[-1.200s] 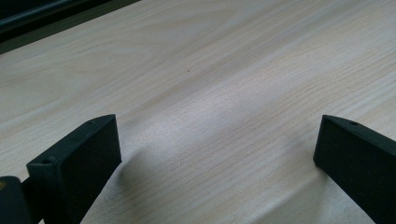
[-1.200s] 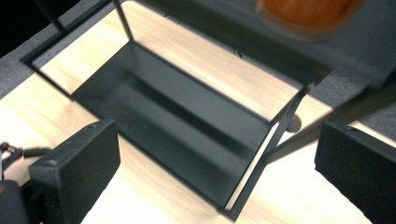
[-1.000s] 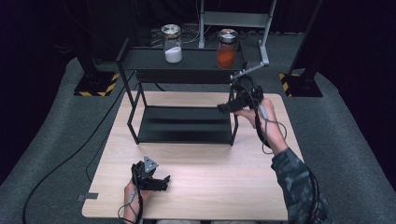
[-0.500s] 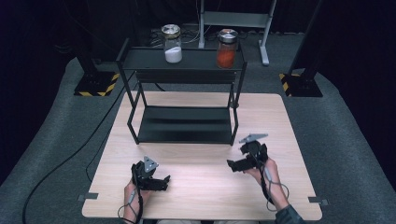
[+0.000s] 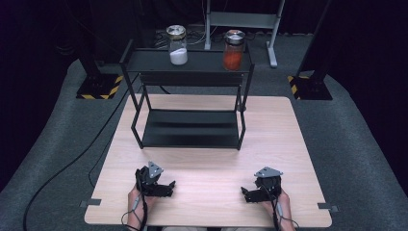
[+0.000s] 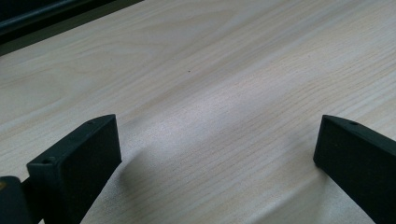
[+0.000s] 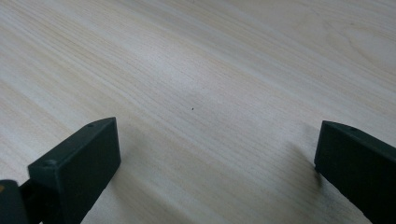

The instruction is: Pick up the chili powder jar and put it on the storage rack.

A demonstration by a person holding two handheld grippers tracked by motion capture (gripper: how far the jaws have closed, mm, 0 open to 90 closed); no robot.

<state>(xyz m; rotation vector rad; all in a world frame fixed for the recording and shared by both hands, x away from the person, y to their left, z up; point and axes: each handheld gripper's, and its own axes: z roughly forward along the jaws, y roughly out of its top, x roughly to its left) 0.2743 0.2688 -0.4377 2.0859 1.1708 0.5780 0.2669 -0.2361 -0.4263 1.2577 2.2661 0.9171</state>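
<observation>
- Two jars, white-filled (image 5: 177, 44) and orange-filled (image 5: 234, 50), are seen atop the black rack (image 5: 188, 61).
- Left gripper (image 5: 166, 186) and right gripper (image 5: 248, 194) are rested well before the rack, jaws spread, empty.
- Jars are best approached level, grasped mid-body.

The left hand-held gripper (image 5: 166, 185) rests low at the tabletop's (image 5: 211, 159) near edge, toward its left corner, jaws spread wide with nothing between them. The right hand-held gripper (image 5: 246, 194) sits toward the near right corner, jaws equally wide apart. Both point inward, each gripped by a hand.
</observation>
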